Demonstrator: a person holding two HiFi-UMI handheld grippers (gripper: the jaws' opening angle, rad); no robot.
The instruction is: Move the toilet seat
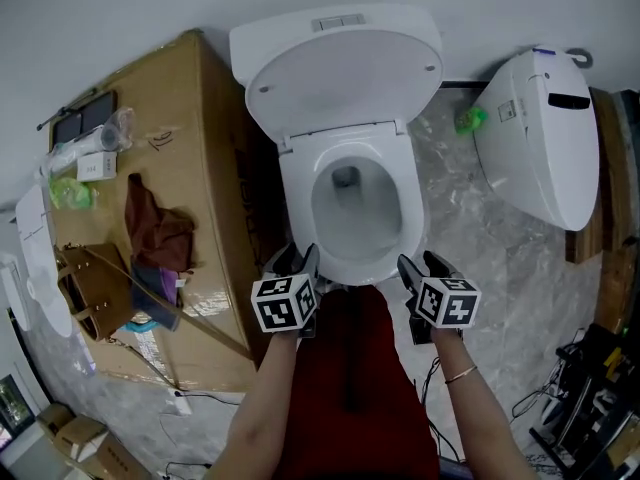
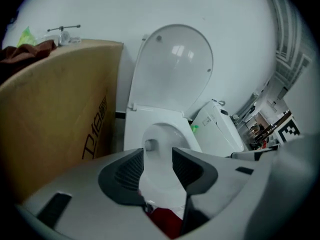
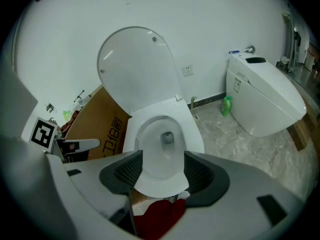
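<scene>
Since toilet seat (image 1: 340,73) leans back on cistern (image 1: 338,23), it holds upright unaided. Left tool (image 1: 300,260) and right tool (image 1: 422,264) hover at bowl (image 1: 296,183) front edge, jaws apart, nothing between, clear of seat.

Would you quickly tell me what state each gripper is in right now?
Left gripper: open, jaws apart, holding nothing.
Right gripper: open, jaws apart, holding nothing.
</scene>
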